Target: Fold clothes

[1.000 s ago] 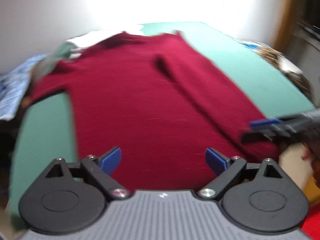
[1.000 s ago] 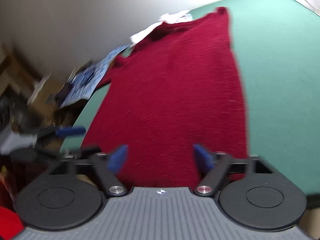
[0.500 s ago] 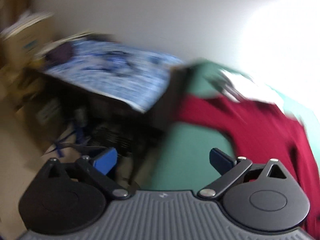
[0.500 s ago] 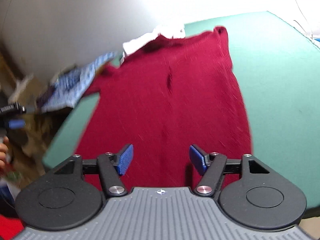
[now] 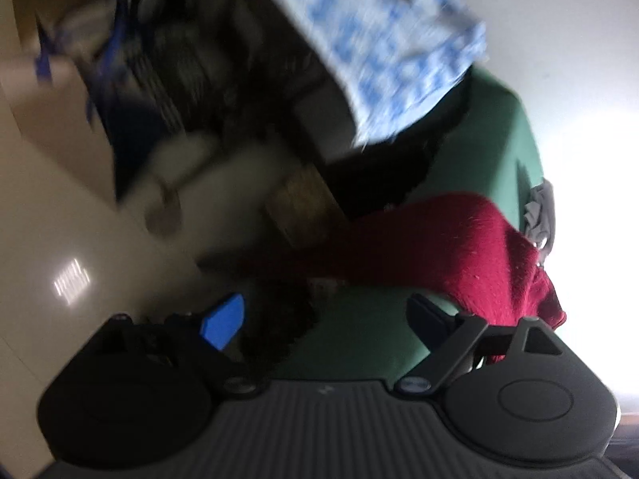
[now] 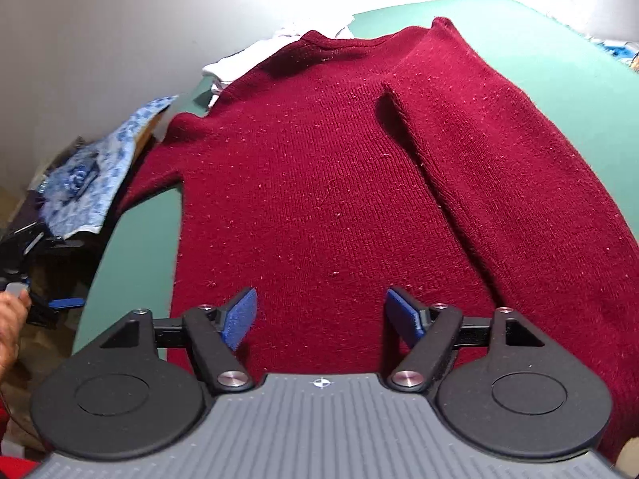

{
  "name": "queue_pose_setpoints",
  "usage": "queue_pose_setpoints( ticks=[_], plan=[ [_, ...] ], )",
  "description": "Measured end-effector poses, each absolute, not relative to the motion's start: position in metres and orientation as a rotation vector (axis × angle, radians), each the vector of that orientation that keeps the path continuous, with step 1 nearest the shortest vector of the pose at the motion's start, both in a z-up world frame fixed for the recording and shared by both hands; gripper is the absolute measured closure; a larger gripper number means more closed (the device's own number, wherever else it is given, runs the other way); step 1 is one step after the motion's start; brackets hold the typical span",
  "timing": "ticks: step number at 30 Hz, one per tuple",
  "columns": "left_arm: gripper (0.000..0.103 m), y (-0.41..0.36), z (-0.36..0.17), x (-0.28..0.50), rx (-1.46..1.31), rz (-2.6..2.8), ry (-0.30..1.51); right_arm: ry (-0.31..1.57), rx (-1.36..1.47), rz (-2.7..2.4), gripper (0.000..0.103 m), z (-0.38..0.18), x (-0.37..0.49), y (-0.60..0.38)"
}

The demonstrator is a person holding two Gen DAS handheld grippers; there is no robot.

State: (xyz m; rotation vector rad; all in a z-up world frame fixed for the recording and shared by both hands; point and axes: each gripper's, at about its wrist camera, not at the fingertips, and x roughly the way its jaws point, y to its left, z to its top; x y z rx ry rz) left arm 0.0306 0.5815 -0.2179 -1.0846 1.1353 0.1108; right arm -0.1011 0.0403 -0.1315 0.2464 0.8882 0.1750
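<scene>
The red sweater point(image 6: 331, 199) lies flat on the green counter point(image 6: 559, 40), its right sleeve already folded in over the body, its left sleeve point(image 5: 399, 239) hanging off the counter's edge. That dangling sleeve is the likely trouble: its weight could drag the shoulder askew, and a careless pull could undo the fold.

The left gripper point(image 5: 319, 315), beside the sweater's hanging sleeve, is unclenched with jaws closing and nothing between them; at that rolled, blurred angle it may pinch air or the counter edge instead of knit. The right gripper point(image 6: 319, 319), over the sweater's hem, is released, jaws opening, nothing held.

Beyond the sweater's collar sits white cloth point(image 6: 255, 56). Left of the sweater, off the counter, lie blue-patterned fabric point(image 6: 100, 175), dark clutter and pale floor point(image 5: 48, 239); a white wall stands behind.
</scene>
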Motion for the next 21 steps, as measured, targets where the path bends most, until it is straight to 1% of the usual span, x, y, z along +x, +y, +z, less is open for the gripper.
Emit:
queue_pose_setpoints(
  ticks=[4, 6, 8, 11, 15, 18, 19, 20, 21],
  plan=[
    [0.014, 0.584, -0.271, 0.052, -1.284, 0.117, 1.298, 0.893, 0.187, 0.118, 0.027, -0.132, -0.103, 0.054],
    [0.013, 0.583, -0.291, 0.055, -1.338, 0.124, 1.366, 0.900, 0.176, 0.094, 0.027, -0.132, -0.102, 0.056],
    [0.008, 0.578, -0.303, 0.060, -1.361, 0.121, 1.413, 0.907, 0.179, 0.071, 0.027, -0.132, -0.102, 0.057],
    [0.004, 0.569, -0.317, 0.070, -1.385, 0.100, 1.455, 0.923, 0.164, 0.047, 0.027, -0.131, -0.101, 0.060],
    [0.003, 0.560, -0.331, 0.084, -1.346, 0.123, 1.466, 0.936, 0.131, 0.029, 0.027, -0.130, -0.102, 0.065],
    [0.002, 0.561, -0.347, 0.089, -1.392, 0.134, 1.489, 0.941, 0.109, 0.020, 0.028, -0.130, -0.105, 0.068],
    [0.011, 0.561, -0.350, 0.091, -1.393, 0.133, 1.490, 0.942, 0.107, 0.017, 0.028, -0.130, -0.107, 0.068],
    [0.041, 0.561, -0.349, 0.094, -1.391, 0.109, 1.477, 0.943, 0.105, 0.014, 0.028, -0.130, -0.108, 0.067],
    [0.062, 0.560, -0.349, 0.096, -1.389, 0.085, 1.463, 0.944, 0.105, 0.012, 0.028, -0.130, -0.109, 0.066]
  ],
)
